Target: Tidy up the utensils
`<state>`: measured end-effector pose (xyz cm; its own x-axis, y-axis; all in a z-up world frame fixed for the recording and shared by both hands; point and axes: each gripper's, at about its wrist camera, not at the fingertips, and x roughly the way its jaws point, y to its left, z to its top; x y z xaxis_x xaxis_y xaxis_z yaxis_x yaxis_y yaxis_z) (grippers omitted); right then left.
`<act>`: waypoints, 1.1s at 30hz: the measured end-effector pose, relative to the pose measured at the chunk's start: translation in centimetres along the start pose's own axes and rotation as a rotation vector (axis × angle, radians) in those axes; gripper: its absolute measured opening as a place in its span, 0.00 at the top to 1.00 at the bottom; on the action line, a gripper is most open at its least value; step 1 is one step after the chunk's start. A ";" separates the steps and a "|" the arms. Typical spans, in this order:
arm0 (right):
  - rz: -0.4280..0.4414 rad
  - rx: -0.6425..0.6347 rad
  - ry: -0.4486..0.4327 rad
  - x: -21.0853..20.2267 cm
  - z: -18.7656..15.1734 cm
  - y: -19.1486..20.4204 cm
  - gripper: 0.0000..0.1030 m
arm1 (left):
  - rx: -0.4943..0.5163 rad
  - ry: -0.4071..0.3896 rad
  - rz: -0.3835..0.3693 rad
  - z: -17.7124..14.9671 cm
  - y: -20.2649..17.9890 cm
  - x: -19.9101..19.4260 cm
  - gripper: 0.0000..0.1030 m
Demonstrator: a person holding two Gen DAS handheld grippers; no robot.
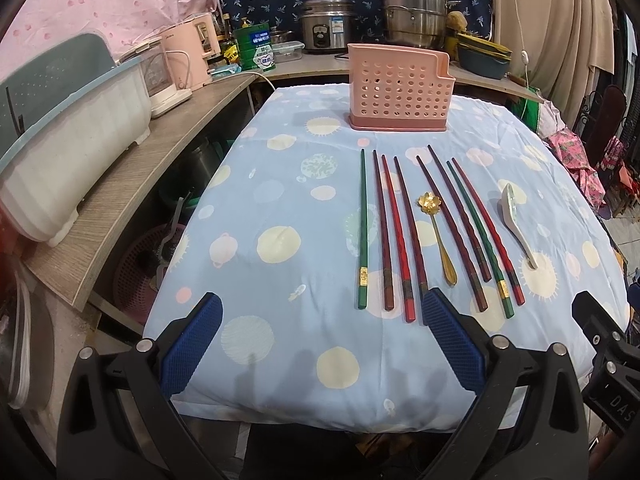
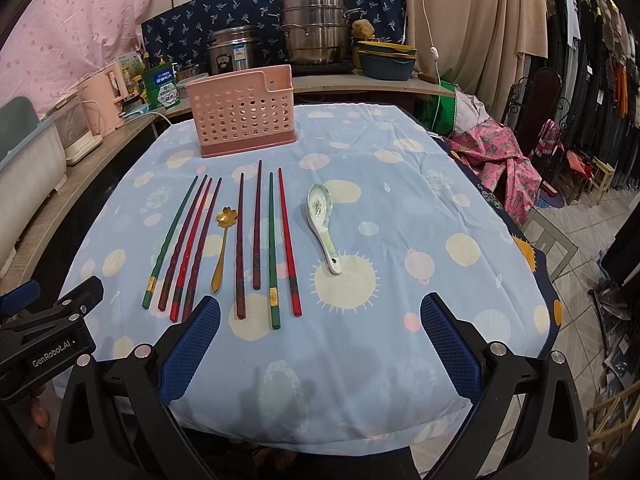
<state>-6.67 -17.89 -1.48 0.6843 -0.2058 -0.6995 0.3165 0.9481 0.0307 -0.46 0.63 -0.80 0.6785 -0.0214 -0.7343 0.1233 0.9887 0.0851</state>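
Several chopsticks (image 1: 400, 236) (image 2: 256, 240), red, dark brown and green, lie side by side on the blue spotted tablecloth (image 1: 280, 208) (image 2: 420, 248). A gold flower-bowl spoon (image 1: 438, 236) (image 2: 222, 248) lies among them. To their right rests a white ceramic spoon (image 1: 518, 220) (image 2: 323, 224). The pink perforated utensil holder (image 1: 400, 88) (image 2: 244, 112) stands upright behind them. My left gripper (image 1: 322, 308) hovers open over the near table edge, its right pad beside the chopstick ends. My right gripper (image 2: 320, 312) is open too, near the front edge, nothing between its fingers.
A wooden counter on the left carries a white dish rack (image 1: 72, 152), a pink kettle (image 1: 200, 52) and tins. Steel pots (image 1: 414, 12) and a rice cooker (image 1: 326, 26) stand behind the table. Pink cloth on a chair (image 2: 500, 160) and hanging clothes lie to the right.
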 end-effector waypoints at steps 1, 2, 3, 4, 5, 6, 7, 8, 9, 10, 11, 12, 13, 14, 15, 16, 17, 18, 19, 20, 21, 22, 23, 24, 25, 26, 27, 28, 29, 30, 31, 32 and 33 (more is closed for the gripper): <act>0.000 0.000 0.000 0.0 0.0 0.0 0.07 | 0.000 -0.001 0.000 0.0 0.0 0.0 0.07; 0.000 0.000 0.000 0.0 0.0 0.0 0.07 | 0.000 -0.001 0.001 0.0 0.0 0.0 0.07; 0.000 0.000 0.000 0.0 0.0 0.0 0.07 | 0.000 -0.002 0.000 0.0 0.0 0.0 0.07; 0.000 0.000 0.000 0.0 0.0 0.0 0.07 | 0.000 -0.001 0.000 0.0 0.0 0.0 0.07; 0.000 0.001 0.000 0.0 0.0 0.0 0.07 | 0.000 -0.001 -0.001 0.0 0.0 0.0 0.07; 0.001 0.001 0.000 0.0 0.0 0.0 0.07 | 0.001 -0.001 0.000 0.0 0.0 0.0 0.07; 0.001 0.001 0.000 0.0 0.0 0.0 0.07 | 0.001 -0.001 0.000 0.0 0.0 0.0 0.07; 0.000 0.001 0.001 0.0 0.0 0.0 0.07 | 0.001 -0.001 0.000 0.0 -0.1 0.0 0.07; 0.000 0.000 0.001 0.0 0.0 0.0 0.07 | 0.000 -0.001 -0.002 -0.1 -0.1 0.0 0.07; 0.000 0.000 0.000 0.0 0.0 0.0 0.07 | 0.001 -0.001 -0.001 -0.1 -0.1 0.0 0.07; 0.000 0.000 -0.001 0.0 0.0 0.0 0.07 | 0.001 -0.001 -0.001 -0.1 -0.2 0.0 0.07; 0.000 -0.001 -0.001 0.0 0.0 0.0 0.07 | 0.001 -0.001 -0.001 -0.1 -0.2 0.0 0.07; -0.001 -0.002 -0.002 0.0 0.0 0.0 0.07 | 0.001 -0.001 -0.001 -0.1 -0.2 0.0 0.07; 0.000 -0.001 -0.001 0.0 0.0 0.0 0.07 | 0.001 -0.001 -0.001 -0.1 -0.2 0.0 0.07; 0.000 0.000 -0.001 0.0 0.0 0.0 0.07 | 0.002 0.000 -0.001 -0.1 -0.2 0.0 0.07; 0.000 -0.001 -0.001 0.0 0.0 0.0 0.07 | 0.002 0.000 -0.002 -0.1 -0.2 0.0 0.07; 0.000 -0.001 -0.001 0.0 0.0 0.0 0.07 | 0.002 0.001 -0.003 -0.1 -0.2 0.0 0.07; 0.000 -0.001 -0.002 0.0 0.0 0.0 0.07 | 0.003 0.002 -0.004 -0.1 -0.3 -0.1 0.07; -0.001 -0.001 -0.002 0.0 0.1 0.0 0.07 | 0.004 0.003 -0.005 -0.1 -0.4 -0.1 0.07; -0.001 -0.001 -0.002 0.0 0.0 0.0 0.07 | 0.004 0.003 -0.006 -0.1 -0.5 -0.2 0.07; 0.000 0.000 -0.002 0.0 0.1 0.0 0.07 | 0.005 0.003 -0.007 -0.1 -0.5 -0.2 0.07; -0.001 0.000 -0.001 0.0 0.1 0.0 0.07 | 0.006 0.003 -0.007 -0.1 -0.6 -0.2 0.07; -0.001 0.000 -0.002 0.0 0.1 0.0 0.07 | 0.007 0.004 -0.008 -0.2 -0.6 -0.2 0.07; 0.000 0.000 -0.001 0.0 0.1 0.0 0.07 | 0.008 0.004 -0.009 -0.2 -0.6 -0.2 0.07; 0.000 0.000 -0.001 0.0 0.1 0.0 0.07 | 0.008 0.005 -0.010 -0.2 -0.5 -0.2 0.07; 0.000 0.000 -0.001 0.0 0.1 0.0 0.07 | 0.009 0.006 -0.010 -0.2 -0.5 -0.2 0.07; 0.001 0.000 0.000 0.0 0.1 -0.1 0.07 | 0.009 0.007 -0.011 -0.2 -0.5 -0.2 0.07; 0.000 -0.001 -0.001 -0.1 0.1 0.0 0.07 | 0.009 0.008 -0.012 -0.1 -0.4 -0.2 0.07; 0.001 -0.001 -0.001 -0.1 0.0 0.0 0.07 | 0.009 0.010 -0.013 -0.1 -0.4 -0.2 0.07; 0.000 0.000 -0.001 -0.1 0.1 0.0 0.07 | 0.009 0.012 -0.014 -0.1 -0.4 -0.1 0.07; 0.000 0.000 -0.002 -0.1 0.1 0.0 0.07 | 0.008 0.014 -0.015 0.0 -0.4 0.0 0.07; -0.001 0.000 -0.001 -0.1 0.1 0.0 0.07 | 0.009 0.016 -0.016 0.0 -0.4 0.0 0.07; -0.001 0.001 0.000 0.0 0.0 0.0 0.07 | 0.010 0.019 -0.017 0.0 -0.4 0.1 0.07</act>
<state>-6.68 -17.93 -1.42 0.6839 -0.2068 -0.6996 0.3180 0.9476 0.0307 -0.39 0.22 -0.90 0.6627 -0.0350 -0.7481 0.1415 0.9868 0.0792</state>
